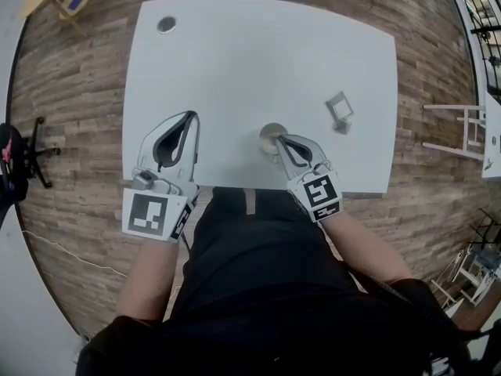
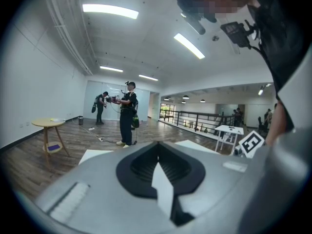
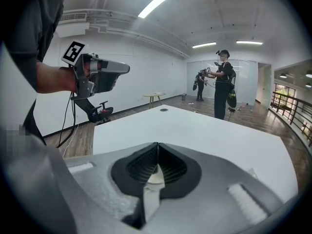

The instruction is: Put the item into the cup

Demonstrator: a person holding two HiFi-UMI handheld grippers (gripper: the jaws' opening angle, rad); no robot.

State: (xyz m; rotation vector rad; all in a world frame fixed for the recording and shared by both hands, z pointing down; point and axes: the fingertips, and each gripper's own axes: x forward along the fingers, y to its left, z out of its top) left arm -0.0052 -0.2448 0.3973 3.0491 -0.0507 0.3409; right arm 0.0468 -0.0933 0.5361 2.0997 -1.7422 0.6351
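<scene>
At cup (image 1: 268, 134), R tongs (image 1: 280, 139), item (image 1: 340, 110) nearby

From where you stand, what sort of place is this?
Probably a large open workroom or lab, not a home: a white table on a wood-plank floor, ceiling strip lights, and other people standing farther off.
</scene>
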